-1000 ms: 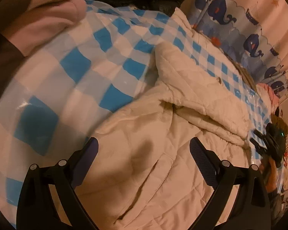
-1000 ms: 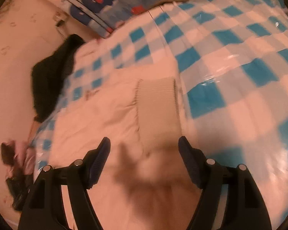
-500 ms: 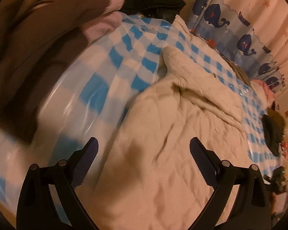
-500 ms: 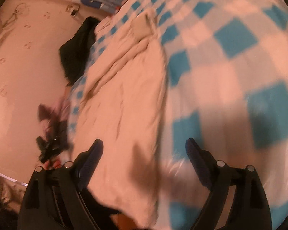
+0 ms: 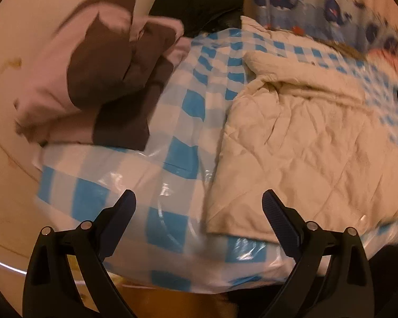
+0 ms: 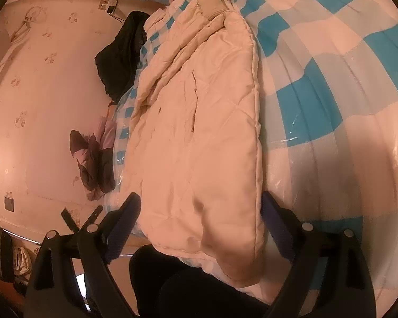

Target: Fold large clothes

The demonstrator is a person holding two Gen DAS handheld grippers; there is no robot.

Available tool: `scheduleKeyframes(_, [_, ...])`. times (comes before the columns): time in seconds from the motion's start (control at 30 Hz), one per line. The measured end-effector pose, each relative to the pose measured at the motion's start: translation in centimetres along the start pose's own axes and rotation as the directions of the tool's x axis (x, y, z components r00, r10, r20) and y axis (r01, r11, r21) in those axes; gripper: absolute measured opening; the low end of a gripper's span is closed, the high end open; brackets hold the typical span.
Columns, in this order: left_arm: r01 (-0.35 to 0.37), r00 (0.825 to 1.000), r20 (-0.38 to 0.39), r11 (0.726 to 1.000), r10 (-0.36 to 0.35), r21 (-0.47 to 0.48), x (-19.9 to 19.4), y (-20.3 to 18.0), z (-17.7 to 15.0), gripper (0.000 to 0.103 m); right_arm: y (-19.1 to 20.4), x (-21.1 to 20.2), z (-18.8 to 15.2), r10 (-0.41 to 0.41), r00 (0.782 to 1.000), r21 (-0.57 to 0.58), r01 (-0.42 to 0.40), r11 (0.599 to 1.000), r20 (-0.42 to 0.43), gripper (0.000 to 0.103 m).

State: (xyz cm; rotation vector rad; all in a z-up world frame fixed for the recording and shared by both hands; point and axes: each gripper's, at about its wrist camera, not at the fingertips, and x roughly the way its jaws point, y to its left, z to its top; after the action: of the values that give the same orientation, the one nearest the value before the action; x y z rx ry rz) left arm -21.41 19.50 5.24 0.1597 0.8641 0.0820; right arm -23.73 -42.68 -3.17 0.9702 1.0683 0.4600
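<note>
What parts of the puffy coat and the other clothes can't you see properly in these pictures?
- Cream quilted coat: left wrist view, its far right side smears into motion blur.
- Same coat's near hem: right wrist view, hangs over the table edge behind a dark shape.
- Pink and brown clothes: left wrist view, blurred, so their type is unclear.
- Black garment: right wrist view, too dark to identify.

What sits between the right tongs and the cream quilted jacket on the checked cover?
Nothing visible. The right tongs, jaws opening, already straddle the near end of the cream quilted jacket on the checked cover. The black garment and the pink-and-brown clothes lie off to the side.
</note>
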Motion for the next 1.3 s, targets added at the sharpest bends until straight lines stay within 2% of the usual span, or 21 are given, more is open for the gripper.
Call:
scheduleKeyframes(0.1, [-0.054,0.998,0.032,0.996,0.052,0.067,-1.0,-1.0,-0.6,0.092,-0.3,0.0,-0.3,-0.012,1.000,0.010,0.012,1.000,-0.001,0.087])
scheduleKeyframes(0.27, [-0.083,0.995,0.073,0.988,0.074,0.132,-2.1,-2.6,-1.5,0.092,-0.9,0.4,-1.2,-0.014,1.000,0.025,0.014,1.000,0.001,0.087])
scheduleKeyframes(0.8, [-0.120,0.988,0.121,0.978,0.100,0.172,-0.8,-3.6,-2.4,0.092,-0.9,1.0,-1.5,-0.028,1.000,0.001,0.028,1.000,0.010,0.094])
scheduleKeyframes(0.9, [-0.063,0.994,0.097,0.987,0.048,0.150,-0.1,-3.0,-2.4,0.092,-0.4,1.4,-1.8,-0.042,0.999,-0.029,0.042,0.999,0.014,0.096])
scheduleKeyframes(0.93, [0.001,0.997,0.071,0.993,-0.009,0.121,0.5,-2.4,-2.3,0.092,-0.3,1.5,-1.9,-0.051,0.999,-0.039,0.051,0.998,0.012,0.096])
scheduleKeyframes(0.97, [0.097,0.994,0.039,0.993,-0.100,0.073,1.0,-1.6,-2.1,0.092,-0.2,1.6,-1.9,-0.057,0.998,-0.049,0.058,0.997,0.011,0.096])
scheduleKeyframes(1.0, [0.222,0.975,-0.004,0.975,-0.222,-0.006,2.0,-0.5,-1.9,0.092,-0.2,1.6,-1.9,-0.058,0.998,-0.051,0.059,0.997,0.010,0.096])
scheduleKeyframes(1.03, [0.309,0.949,-0.031,0.948,-0.312,-0.079,2.8,0.6,-1.7,0.092,-0.3,1.6,-1.9,-0.055,0.998,-0.047,0.056,0.997,0.008,0.096])
scheduleKeyframes(1.07, [0.395,0.911,-0.048,0.901,-0.409,-0.181,3.9,2.0,-1.4,0.092,-0.4,1.5,-1.8,-0.048,0.999,-0.038,0.048,0.998,0.007,0.096])
scheduleKeyframes(1.1, [0.437,0.884,-0.053,0.861,-0.465,-0.260,4.9,3.3,-1.2,0.092,-0.6,1.4,-1.7,-0.041,0.999,-0.027,0.041,0.999,0.006,0.096])
scheduleKeyframes(1.13, [0.452,0.870,-0.053,0.836,-0.490,-0.313,5.5,4.1,-1.2,0.092,-0.7,1.3,-1.6,-0.034,0.999,-0.015,0.034,0.999,0.007,0.096])
scheduleKeyframes(1.2, [0.463,0.853,-0.047,0.794,-0.521,-0.393,6.5,6.0,-0.9,0.092,-0.9,1.2,-1.6,-0.026,1.000,-0.007,0.026,1.000,0.009,0.096])
scheduleKeyframes(1.3, [0.484,0.831,-0.050,0.764,-0.554,-0.428,7.1,7.2,-0.8,0.092,-0.8,1.3,-1.8,-0.029,1.000,-0.016,0.029,0.999,0.009,0.096])
